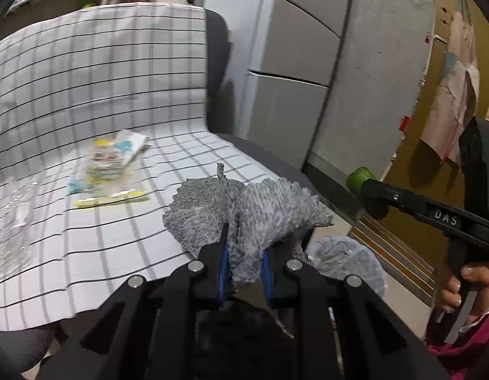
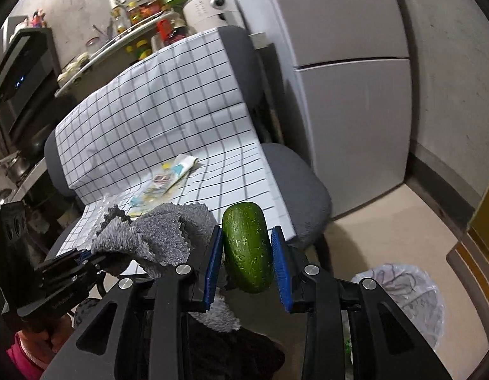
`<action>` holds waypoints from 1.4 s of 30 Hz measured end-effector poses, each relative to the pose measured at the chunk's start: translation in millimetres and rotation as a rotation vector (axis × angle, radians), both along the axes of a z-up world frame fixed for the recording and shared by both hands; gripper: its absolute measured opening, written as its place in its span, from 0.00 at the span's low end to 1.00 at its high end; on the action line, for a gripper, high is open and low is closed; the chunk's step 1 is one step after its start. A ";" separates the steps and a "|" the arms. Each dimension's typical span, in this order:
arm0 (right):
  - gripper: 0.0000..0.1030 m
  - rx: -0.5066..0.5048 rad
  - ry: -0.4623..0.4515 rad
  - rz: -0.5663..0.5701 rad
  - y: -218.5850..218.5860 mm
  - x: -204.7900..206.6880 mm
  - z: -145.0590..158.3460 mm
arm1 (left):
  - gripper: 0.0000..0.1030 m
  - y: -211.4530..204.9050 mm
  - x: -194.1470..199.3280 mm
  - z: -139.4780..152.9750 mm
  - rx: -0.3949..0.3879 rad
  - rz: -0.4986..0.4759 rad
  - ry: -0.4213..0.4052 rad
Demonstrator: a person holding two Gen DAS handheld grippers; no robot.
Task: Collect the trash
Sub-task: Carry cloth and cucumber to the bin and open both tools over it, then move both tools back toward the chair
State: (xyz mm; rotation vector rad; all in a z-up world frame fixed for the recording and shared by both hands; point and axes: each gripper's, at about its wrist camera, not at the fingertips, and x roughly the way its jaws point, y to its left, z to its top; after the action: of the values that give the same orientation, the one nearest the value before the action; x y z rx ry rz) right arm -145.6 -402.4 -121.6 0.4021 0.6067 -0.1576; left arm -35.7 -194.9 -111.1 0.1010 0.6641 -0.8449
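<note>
The left gripper (image 1: pixel 244 266) is clamped on a grey fluffy cloth (image 1: pixel 244 209), its blue pads pressed into the bunched fabric, which fans out ahead over the front edge of the chair (image 2: pixel 295 183). The right gripper (image 2: pixel 248 264) grips a green cucumber (image 2: pixel 247 247) that stands nearly upright between its blue pads, one end rising above them and the other hanging below. In the left wrist view the cucumber's tip (image 1: pixel 360 179) shows at 3 o'clock from the cloth, held out by the right gripper in a person's hand (image 1: pixel 462 288).

The chair is draped with a white checked cloth (image 1: pixel 102 95). On its seat, at 10 o'clock from the grey cloth, lie a clear packet with yellow edging (image 1: pixel 108 174) and a crumpled white wrapper (image 1: pixel 130 144) touching it. A crinkled piece of clear plastic (image 1: pixel 13 221) lies at the seat's left edge.

A bin lined with a pale bag (image 2: pixel 402 294) stands on the floor at 4 o'clock from the cucumber, beside the chair.
</note>
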 end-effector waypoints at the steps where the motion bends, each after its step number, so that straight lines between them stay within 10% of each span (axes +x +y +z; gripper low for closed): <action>1: 0.31 0.000 -0.004 -0.011 -4.0 -3.5 0.8 | 0.14 -4.7 0.3 2.1 0.001 -0.012 -0.003; 16: 0.31 -0.061 -0.029 -0.273 -78.5 -88.6 9.8 | 0.15 -124.1 -51.3 27.4 -0.004 -0.339 -0.067; 30: 0.31 0.025 0.086 -0.401 -132.1 -119.1 -45.2 | 0.18 -223.9 -67.0 -57.1 0.234 -0.503 0.037; 33: 0.33 0.056 0.126 -0.407 -141.3 -117.5 -60.0 | 0.30 -239.0 -68.0 -72.8 0.276 -0.525 0.070; 35: 0.34 0.085 0.140 -0.412 -146.3 -116.5 -67.8 | 0.66 -244.6 -68.1 -78.7 0.290 -0.530 0.086; 42: 0.49 0.084 0.149 -0.425 -149.1 -112.6 -68.9 | 0.71 -231.2 -56.3 -75.4 0.268 -0.506 0.105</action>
State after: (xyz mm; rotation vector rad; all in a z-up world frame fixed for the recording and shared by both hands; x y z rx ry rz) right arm -258.2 -551.5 -190.5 0.6017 0.6702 -0.5732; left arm -92.1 -426.1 -186.4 0.4848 0.8662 -1.2481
